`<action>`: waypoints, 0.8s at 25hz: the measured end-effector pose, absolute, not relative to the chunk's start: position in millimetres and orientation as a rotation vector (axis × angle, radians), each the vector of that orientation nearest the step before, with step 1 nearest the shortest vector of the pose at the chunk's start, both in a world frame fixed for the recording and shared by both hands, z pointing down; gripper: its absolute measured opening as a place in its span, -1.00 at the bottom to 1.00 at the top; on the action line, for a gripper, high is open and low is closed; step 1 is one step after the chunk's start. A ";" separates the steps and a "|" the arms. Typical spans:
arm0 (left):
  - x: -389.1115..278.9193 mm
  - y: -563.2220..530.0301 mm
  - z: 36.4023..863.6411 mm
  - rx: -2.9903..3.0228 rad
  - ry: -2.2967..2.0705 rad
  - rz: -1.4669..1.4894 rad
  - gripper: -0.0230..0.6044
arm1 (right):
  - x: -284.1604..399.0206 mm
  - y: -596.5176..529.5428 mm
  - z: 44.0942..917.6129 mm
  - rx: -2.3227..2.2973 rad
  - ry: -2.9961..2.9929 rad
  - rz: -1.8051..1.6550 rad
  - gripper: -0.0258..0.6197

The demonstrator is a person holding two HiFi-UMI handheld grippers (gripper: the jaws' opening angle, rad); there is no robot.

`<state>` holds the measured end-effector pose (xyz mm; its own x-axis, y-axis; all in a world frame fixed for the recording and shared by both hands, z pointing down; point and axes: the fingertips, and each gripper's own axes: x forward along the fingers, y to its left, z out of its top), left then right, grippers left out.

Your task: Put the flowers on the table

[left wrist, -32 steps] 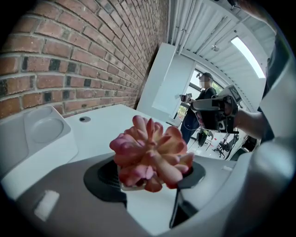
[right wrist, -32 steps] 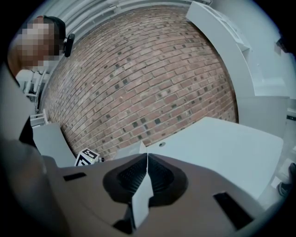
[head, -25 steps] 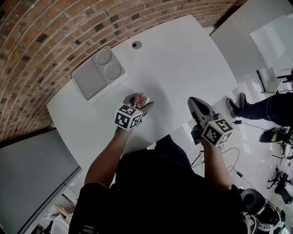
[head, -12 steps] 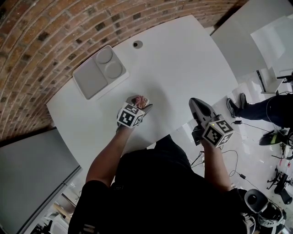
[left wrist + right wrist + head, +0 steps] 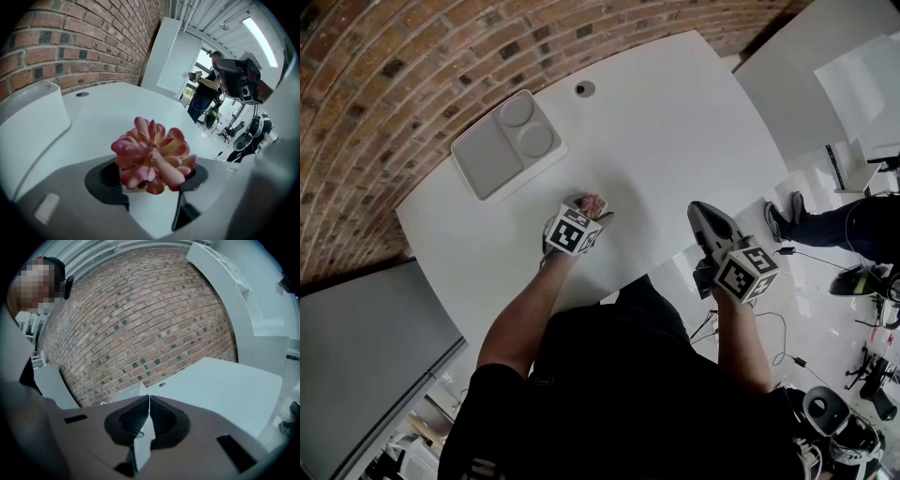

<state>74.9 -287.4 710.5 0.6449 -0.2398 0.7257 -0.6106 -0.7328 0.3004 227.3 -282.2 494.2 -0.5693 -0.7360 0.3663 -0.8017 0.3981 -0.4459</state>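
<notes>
Flowers [image 5: 152, 157], pink, sit pinched in the left gripper [image 5: 150, 185], its arm reaching over the white table [image 5: 675, 141]; whether they touch it is unclear. Right gripper [image 5: 149, 404], jaws pressed together, hangs by the table's near edge.

Left gripper [image 5: 152, 182] clamped on a pink succulent flower [image 5: 152, 157].
The flower sits upright between the two dark jaw pads, and its fleshy petals overlap both pads; its base is hidden. Beneath and beyond the jaws lies a white table [image 5: 117, 105] with a round grommet [image 5: 82, 94] near its far edge. A pale grey tray [image 5: 30, 117] rests on the table at left, apart from the jaws. A brick wall [image 5: 93, 42] runs behind the table. A person [image 5: 206, 91] stands well away at right.
</notes>
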 end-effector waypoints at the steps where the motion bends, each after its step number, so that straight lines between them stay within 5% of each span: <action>1: 74.8 -287.2 712.1 2.329 -0.659 0.927 -0.03 | 227.3 -281.8 494.3 1.399 -2.532 0.906 -0.88; 20: 77.9 -277.6 720.0 2.393 -0.686 1.002 -0.01 | 234.8 -267.0 496.7 1.415 -2.523 0.916 -0.88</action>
<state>77.9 -277.6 720.0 0.6115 -0.2673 0.7447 -0.5977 -0.7728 0.2134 234.8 -267.0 496.7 -0.5603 -0.7411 0.3699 -0.8058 0.3842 -0.4507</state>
